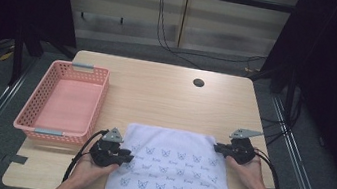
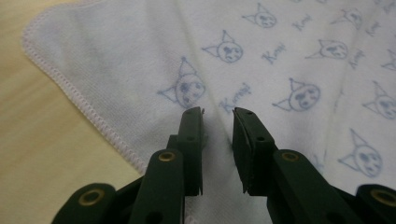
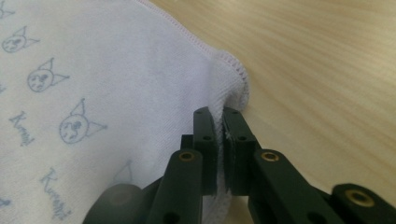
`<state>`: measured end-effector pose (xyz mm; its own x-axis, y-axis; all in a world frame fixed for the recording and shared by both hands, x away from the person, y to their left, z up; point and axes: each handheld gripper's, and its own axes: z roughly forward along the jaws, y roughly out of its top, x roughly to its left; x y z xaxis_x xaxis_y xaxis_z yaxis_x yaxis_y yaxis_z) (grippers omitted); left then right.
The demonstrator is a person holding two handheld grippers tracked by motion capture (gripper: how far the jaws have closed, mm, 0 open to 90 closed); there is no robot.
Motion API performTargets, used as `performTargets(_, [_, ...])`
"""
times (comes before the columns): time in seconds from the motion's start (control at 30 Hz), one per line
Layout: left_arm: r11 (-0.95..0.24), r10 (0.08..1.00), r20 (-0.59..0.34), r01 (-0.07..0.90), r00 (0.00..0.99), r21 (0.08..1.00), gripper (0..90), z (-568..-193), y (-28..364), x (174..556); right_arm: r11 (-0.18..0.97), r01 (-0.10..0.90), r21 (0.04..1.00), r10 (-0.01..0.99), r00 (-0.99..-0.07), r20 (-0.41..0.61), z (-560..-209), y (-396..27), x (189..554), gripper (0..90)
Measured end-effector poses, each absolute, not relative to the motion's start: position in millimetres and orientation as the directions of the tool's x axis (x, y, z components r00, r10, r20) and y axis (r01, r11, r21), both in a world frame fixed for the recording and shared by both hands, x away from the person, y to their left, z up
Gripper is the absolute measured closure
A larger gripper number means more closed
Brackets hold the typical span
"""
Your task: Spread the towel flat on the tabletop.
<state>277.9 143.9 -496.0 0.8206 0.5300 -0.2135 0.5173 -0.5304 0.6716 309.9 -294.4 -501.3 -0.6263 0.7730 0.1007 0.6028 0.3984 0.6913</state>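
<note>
A white towel printed with small blue cat faces lies flat on the near half of the wooden table and hangs over the front edge. My left gripper rests over the towel's left side, just inside the far left corner. In the left gripper view its jaws stand a little apart above the flat towel, pinching nothing. My right gripper is at the far right corner. In the right gripper view it is shut on the stitched hem of the towel, which bunches up between the pads.
An empty pink plastic basket stands on the table's left side, close to my left hand. A round cable hole sits near the far edge. Bare wood lies beyond the towel and to its right.
</note>
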Motion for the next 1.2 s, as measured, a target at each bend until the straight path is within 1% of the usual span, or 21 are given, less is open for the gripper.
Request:
performTargets(0.07, [-0.532,0.504,-0.239,0.517,0.830,0.670,75.9,-496,141,270,0.401,0.607,0.686,0.768,-0.631,0.109,-500,-297,305,86.5])
performTargets(0.13, [-0.551,0.502,-0.225,0.510,0.835,0.661,75.9,-494,139,266,0.404,0.612,0.679,0.765,-0.633,0.115,-499,-300,299,86.6])
performTargets(0.17, [-0.545,0.492,-0.244,0.515,0.835,0.662,74.4,-494,138,269,0.405,0.612,0.679,0.764,-0.635,0.117,-500,-303,297,86.6])
performTargets(0.2, [-0.542,0.499,-0.233,0.510,0.835,0.668,72.5,-494,137,274,0.401,0.616,0.678,0.764,-0.634,0.124,-499,-304,295,86.6])
performTargets(0.3, [-0.516,0.545,-0.213,0.525,0.811,0.677,68.8,-493,135,294,0.395,0.614,0.683,0.771,-0.626,0.117,-500,-308,295,86.3])
performTargets(0.4, [-0.495,0.580,-0.173,0.513,0.796,0.701,59.9,-491,135,308,0.384,0.624,0.680,0.776,-0.617,0.128,-500,-309,296,85.9])
performTargets(0.43, [-0.478,0.588,-0.192,0.529,0.786,0.701,58.9,-490,135,315,0.384,0.622,0.683,0.774,-0.620,0.130,-501,-309,296,85.8])
performTargets(0.53, [-0.453,0.613,-0.180,0.529,0.769,0.718,56.7,-489,131,323,0.378,0.624,0.684,0.773,-0.619,0.138,-501,-310,297,85.7])
performTargets(0.6, [-0.446,0.640,-0.170,0.542,0.749,0.713,52.4,-490,129,330,0.378,0.620,0.687,0.769,-0.624,0.139,-502,-311,298,85.7])
performTargets(0.7, [-0.371,0.700,-0.186,0.574,0.689,0.730,47.9,-491,132,342,0.378,0.623,0.685,0.772,-0.620,0.138,-501,-311,297,85.5])
performTargets(0.73, [-0.351,0.718,-0.200,0.594,0.667,0.724,47.8,-493,132,345,0.379,0.622,0.685,0.772,-0.621,0.136,-501,-311,297,85.4])
performTargets(0.77, [-0.374,0.714,-0.193,0.598,0.674,0.709,47.5,-496,131,347,0.380,0.622,0.685,0.772,-0.621,0.136,-501,-311,297,85.3])
performTargets(0.8, [-0.404,0.719,-0.160,0.594,0.677,0.696,47.6,-499,130,347,0.379,0.622,0.685,0.772,-0.621,0.137,-501,-311,297,85.3])
performTargets(0.83, [-0.401,0.724,-0.146,0.584,0.674,0.706,47.5,-501,129,347,0.379,0.622,0.685,0.772,-0.621,0.136,-501,-311,297,85.3])
performTargets(0.9, [-0.403,0.716,-0.166,0.595,0.678,0.695,47.7,-500,131,348,0.379,0.616,0.691,0.768,-0.626,0.137,-502,-311,298,85.1])
performTargets(0.93, [-0.410,0.717,-0.150,0.586,0.680,0.699,48.5,-500,130,347,0.377,0.618,0.689,0.769,-0.624,0.139,-502,-311,298,85.1])
performTargets(0.97, [-0.422,0.701,-0.149,0.574,0.697,0.702,52.8,-501,130,347,0.375,0.618,0.691,0.768,-0.625,0.142,-502,-311,298,85.1])
performTargets(1.03, [-0.443,0.663,-0.163,0.559,0.730,0.701,64.5,-501,130,348,0.374,0.619,0.690,0.768,-0.624,0.144,-502,-311,298,85.2])
performTargets(1.07, [-0.455,0.641,-0.172,0.551,0.748,0.699,72.9,-501,129,347,0.372,0.624,0.688,0.769,-0.622,0.148,-502,-311,298,85.3])
performTargets(1.13, [-0.471,0.609,-0.181,0.536,0.772,0.701,83.6,-502,127,346,0.368,0.627,0.687,0.765,-0.624,0.160,-502,-310,298,85.6])
performTargets(1.2, [-0.444,0.611,-0.236,0.574,0.756,0.688,86.8,-502,130,349,0.366,0.625,0.690,0.759,-0.629,0.167,-501,-310,298,85.9])
